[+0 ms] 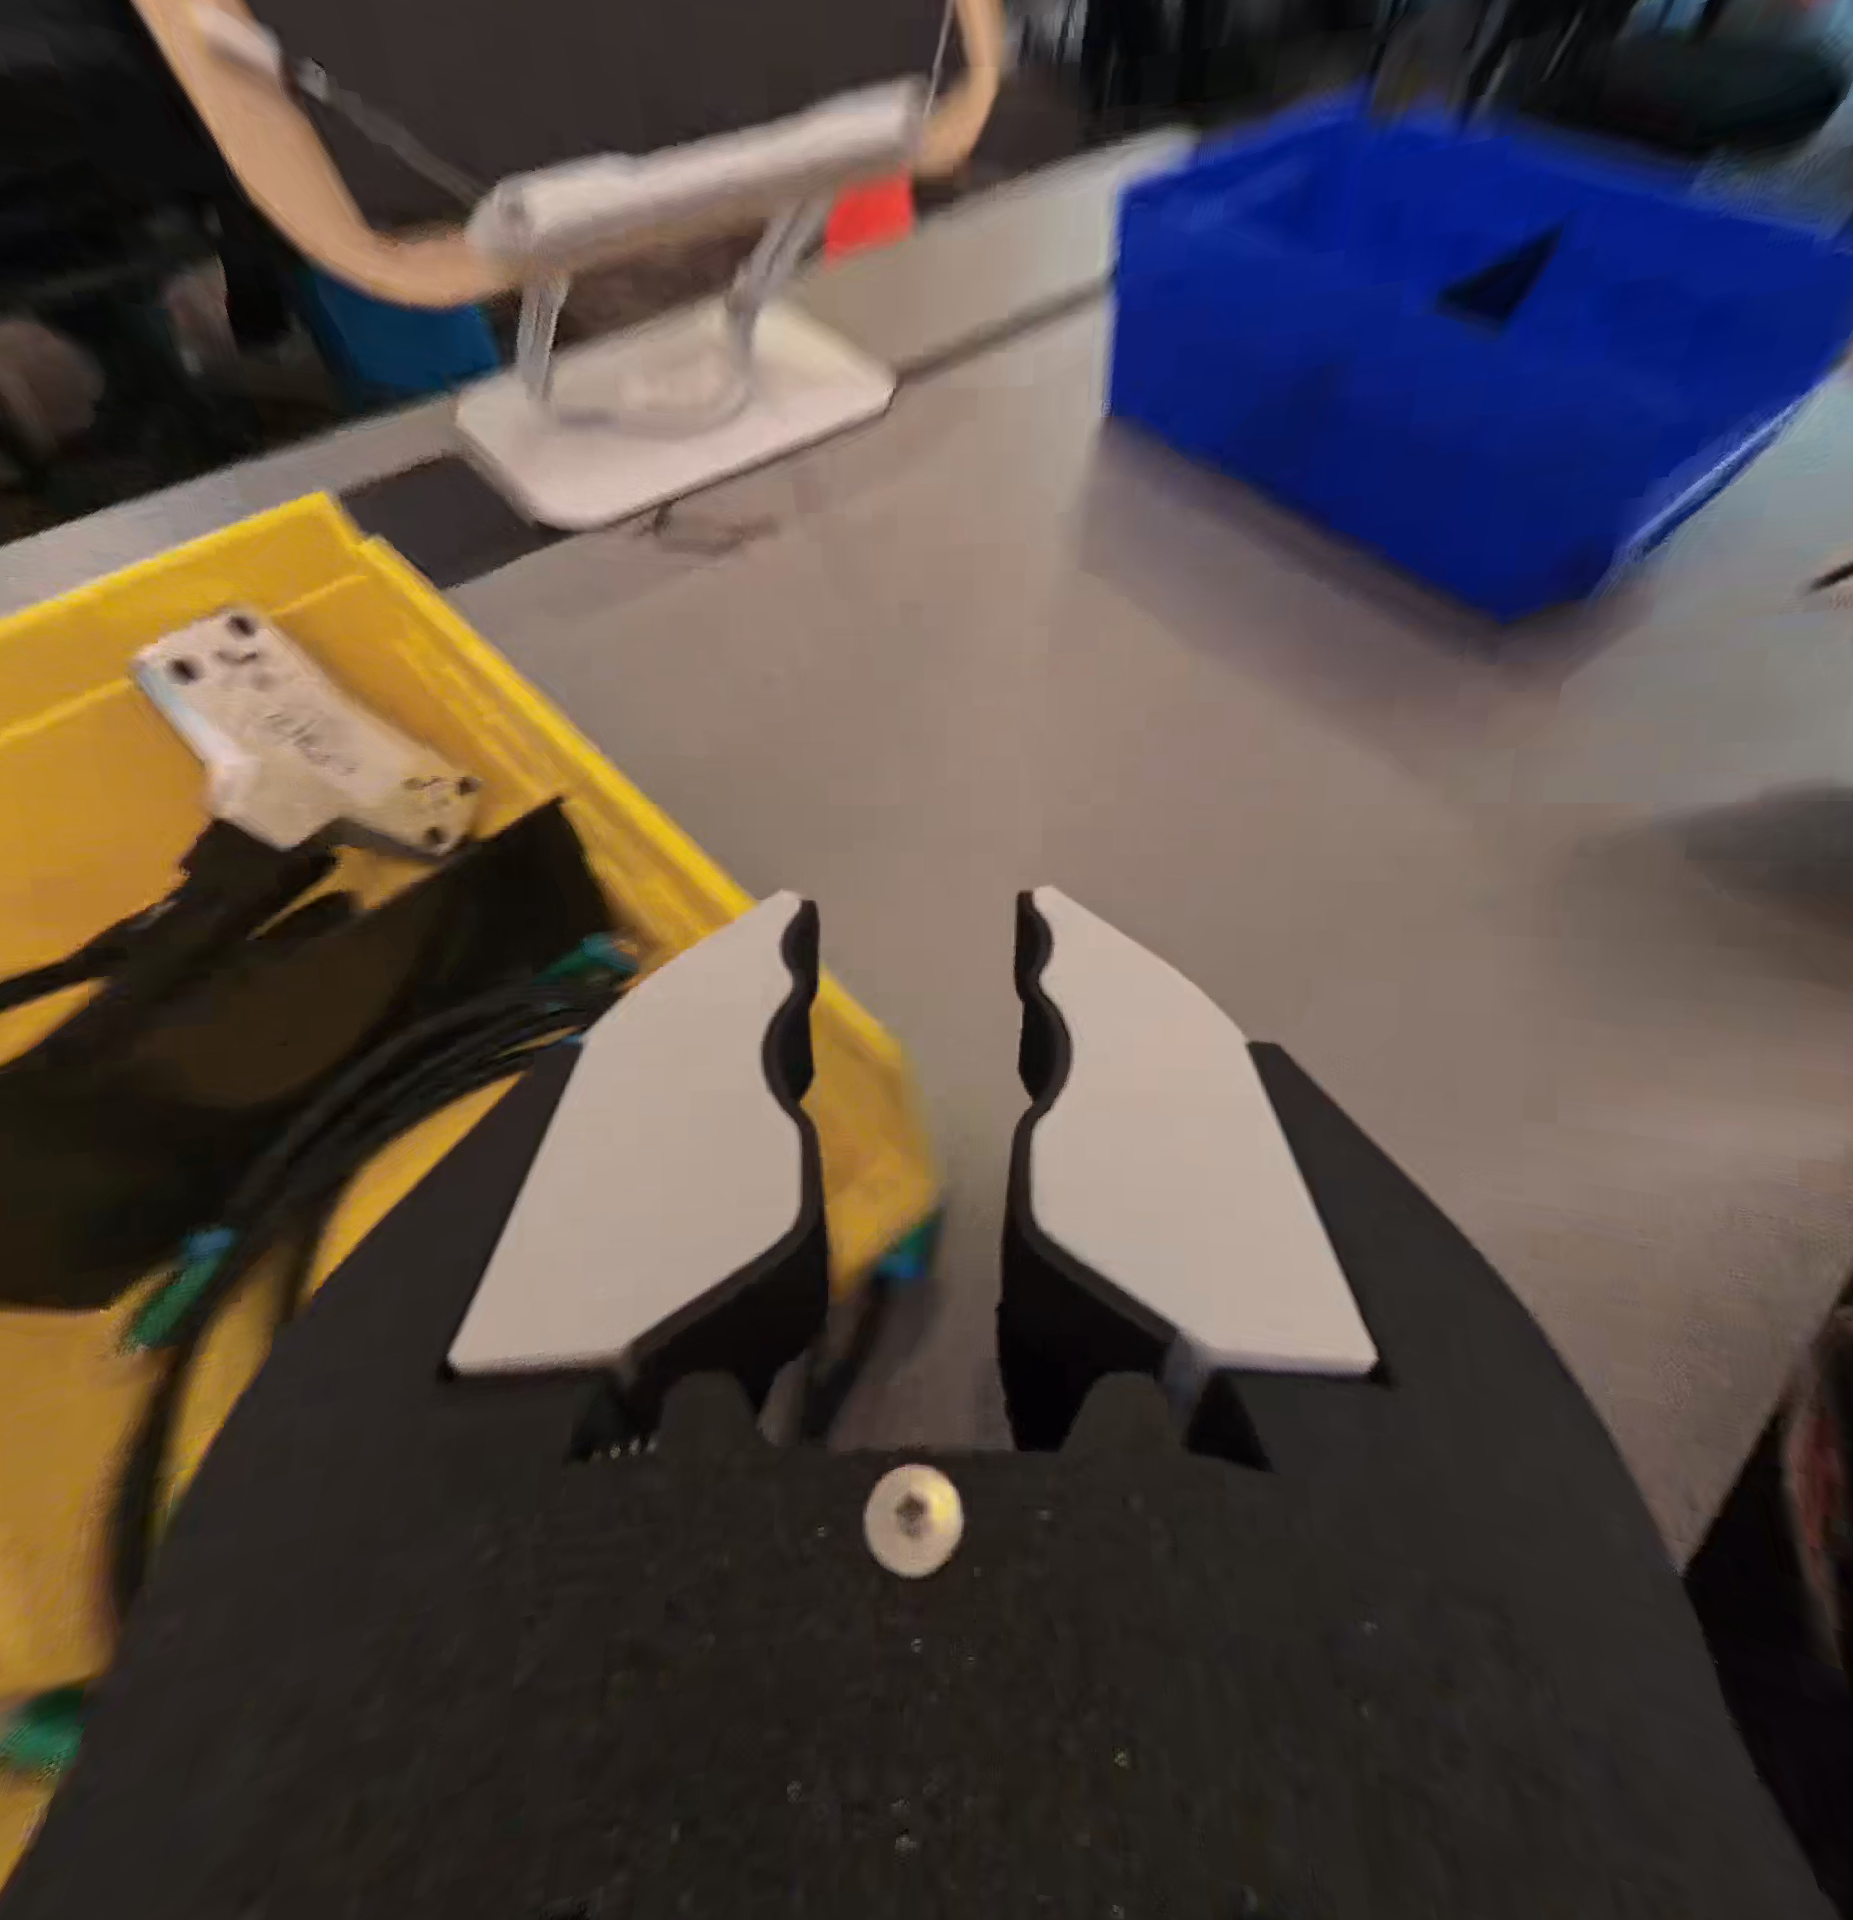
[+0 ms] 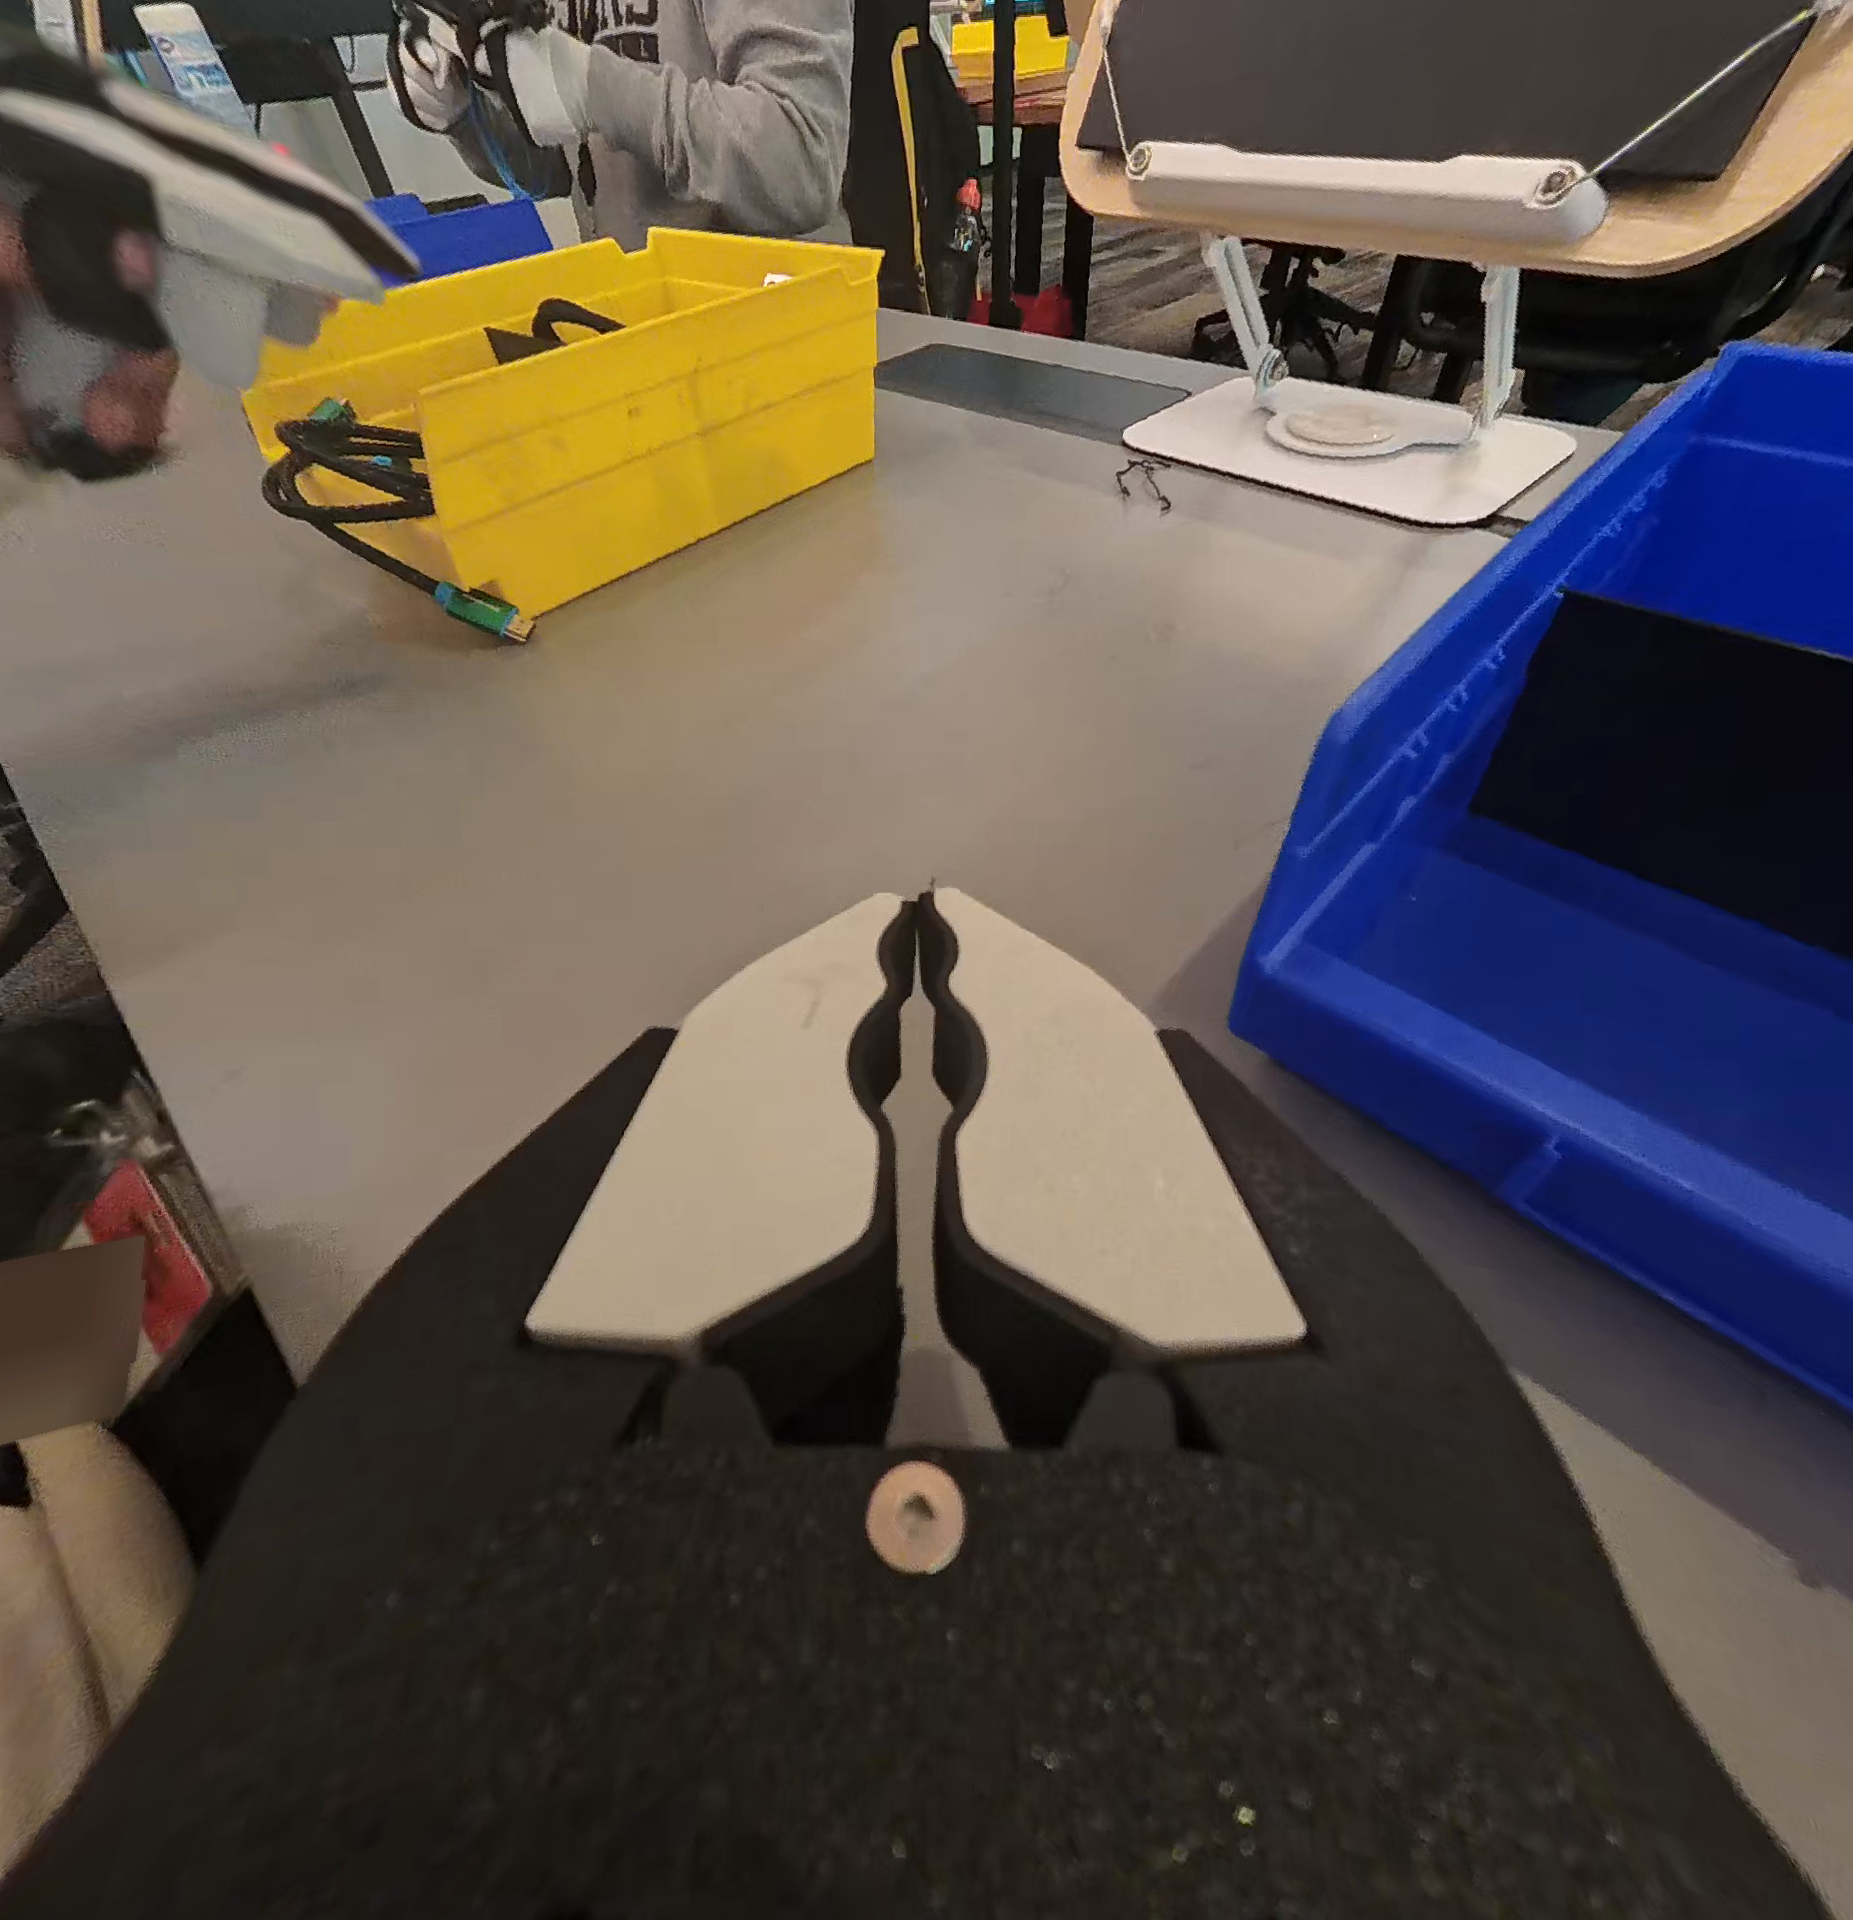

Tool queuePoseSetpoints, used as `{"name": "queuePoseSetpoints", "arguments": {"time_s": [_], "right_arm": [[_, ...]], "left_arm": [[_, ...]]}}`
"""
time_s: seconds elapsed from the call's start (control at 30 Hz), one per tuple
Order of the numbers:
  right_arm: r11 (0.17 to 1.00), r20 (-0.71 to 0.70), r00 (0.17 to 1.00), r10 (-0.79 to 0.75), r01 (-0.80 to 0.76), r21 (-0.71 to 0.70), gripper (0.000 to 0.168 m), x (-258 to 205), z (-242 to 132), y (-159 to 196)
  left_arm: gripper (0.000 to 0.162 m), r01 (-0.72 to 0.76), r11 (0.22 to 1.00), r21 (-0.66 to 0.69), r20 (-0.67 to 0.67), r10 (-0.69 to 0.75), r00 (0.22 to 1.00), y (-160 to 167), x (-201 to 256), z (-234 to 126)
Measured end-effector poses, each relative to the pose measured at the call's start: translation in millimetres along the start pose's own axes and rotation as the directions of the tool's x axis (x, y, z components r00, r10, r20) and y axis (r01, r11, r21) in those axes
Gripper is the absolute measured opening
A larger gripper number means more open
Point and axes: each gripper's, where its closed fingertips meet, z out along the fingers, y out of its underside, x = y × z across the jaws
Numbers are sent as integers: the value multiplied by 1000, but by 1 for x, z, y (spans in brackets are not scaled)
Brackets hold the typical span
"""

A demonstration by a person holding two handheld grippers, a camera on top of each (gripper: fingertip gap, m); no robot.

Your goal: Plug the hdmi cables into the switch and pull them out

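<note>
Looks like nothing's plugged in yet. On the table (image 2: 693, 790), the yellow bin (image 2: 631, 436) has the silver switch (image 1: 298, 732) and the black hdmi cables (image 2: 350, 468), 1 plug spilling out. Left gripper (image 1: 917, 935) jaws apart, empty; right gripper (image 2: 927, 914) jaws together, empty. Switch markings too blurry to read.

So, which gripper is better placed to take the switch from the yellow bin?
Left. The left gripper is open beside the yellow bin holding the switch. The right gripper is shut, near the blue bin.
</note>
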Motion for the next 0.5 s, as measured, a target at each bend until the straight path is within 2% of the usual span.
{"name": "queuePoseSetpoints", "arguments": {"time_s": [0.03, 0.1, 0.17, 0.33, 0.4, 0.5], "right_arm": [[1000, 1, 1000, -4, 4, -3, 0, 0, 1, 0], [1000, 6, 1000, -6, 6, -10, 0, 0, 4, 0], [1000, 9, 1000, -14, 14, -11, 0, -1, 7, -2], [999, 18, 999, -30, 31, -36, 0, -4, 11, 2], [999, 21, 999, -35, 36, -35, 0, -5, 10, 2], [999, 30, 999, -24, 26, -40, 0, -6, 9, 4]], "left_arm": [[36, -9, 996, -86, 12, 10, 1000, -3, -20, 3], [48, -37, 978, -207, 9, 40, 999, -14, -57, 11], [41, -93, 953, -288, 48, 111, 993, -24, -99, 20], [42, -140, 782, -607, -73, 120, 990, 2, -155, 41], [46, -127, 717, -685, -104, 76, 992, 8, -169, 49], [50, -117, 680, -724, -106, 58, 993, 0, -189, 68]]}}
